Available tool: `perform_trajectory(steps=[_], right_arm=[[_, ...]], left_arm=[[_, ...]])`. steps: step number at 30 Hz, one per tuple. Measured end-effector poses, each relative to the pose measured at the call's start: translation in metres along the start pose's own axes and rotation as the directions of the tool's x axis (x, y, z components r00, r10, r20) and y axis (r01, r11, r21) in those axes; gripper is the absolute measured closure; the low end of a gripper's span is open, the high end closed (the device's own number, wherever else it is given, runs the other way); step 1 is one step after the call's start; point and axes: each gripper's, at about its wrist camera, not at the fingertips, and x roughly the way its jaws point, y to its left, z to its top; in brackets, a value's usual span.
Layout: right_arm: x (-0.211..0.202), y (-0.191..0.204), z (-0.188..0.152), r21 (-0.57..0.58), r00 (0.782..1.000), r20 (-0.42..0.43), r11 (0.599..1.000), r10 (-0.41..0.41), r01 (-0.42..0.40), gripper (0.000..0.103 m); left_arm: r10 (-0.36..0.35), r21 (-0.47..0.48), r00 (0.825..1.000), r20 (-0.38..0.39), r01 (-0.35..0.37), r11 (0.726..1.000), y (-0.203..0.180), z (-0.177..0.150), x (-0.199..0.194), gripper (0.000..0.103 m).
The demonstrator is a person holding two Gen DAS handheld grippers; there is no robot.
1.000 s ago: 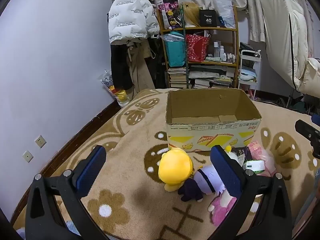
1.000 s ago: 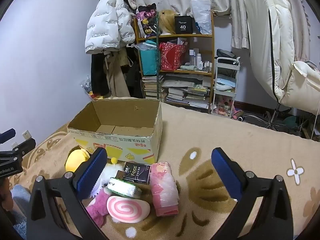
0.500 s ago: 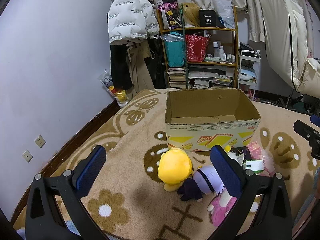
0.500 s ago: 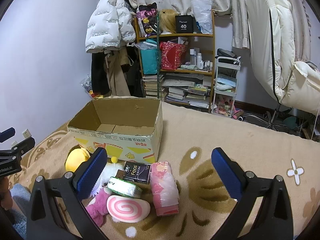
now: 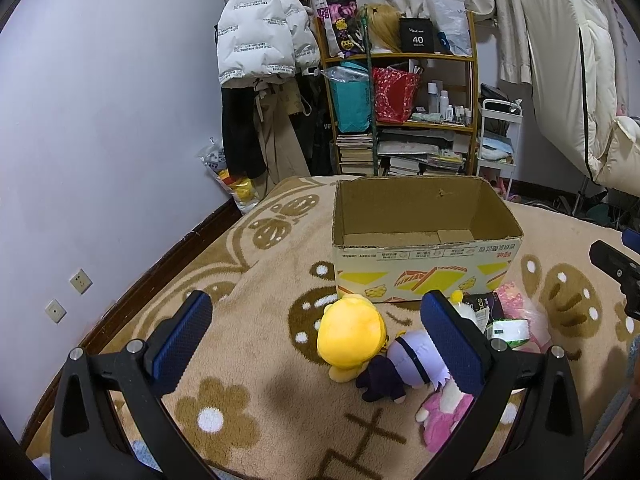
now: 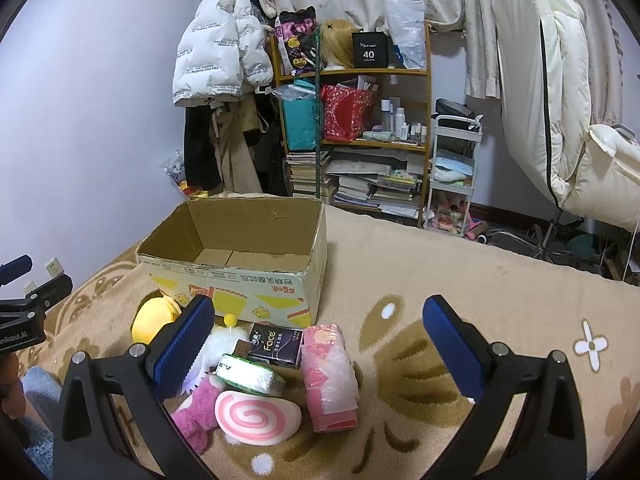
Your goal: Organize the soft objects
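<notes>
Almost nothing has shifted over the last second: I hold both the left gripper point(image 5: 316, 340) and right gripper point(image 6: 318, 344) spread, empty. Soft toys point(image 5: 352, 332) remain beside the empty cardboard box point(image 5: 424, 260); sorting is unstarted.

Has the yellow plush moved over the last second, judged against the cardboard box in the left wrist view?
No. The yellow plush lies on the rug at the same spot just in front of the cardboard box, at its left front corner, as before.

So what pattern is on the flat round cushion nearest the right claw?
A pink and white spiral on the cushion, clearest in the right wrist view.
</notes>
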Motion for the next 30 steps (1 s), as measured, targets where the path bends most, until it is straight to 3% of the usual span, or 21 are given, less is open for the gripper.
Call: perform_trajectory(steps=[30], right_arm=[[-0.0001, 0.0011, 0.0002, -0.002, 1.0, 0.0, 1.0, -0.001, 0.001, 0.0]], left_arm=[[0.0, 0.01, 1.0, -0.014, 0.0, 1.0, -0.0033, -0.0024, 0.0045, 0.0]])
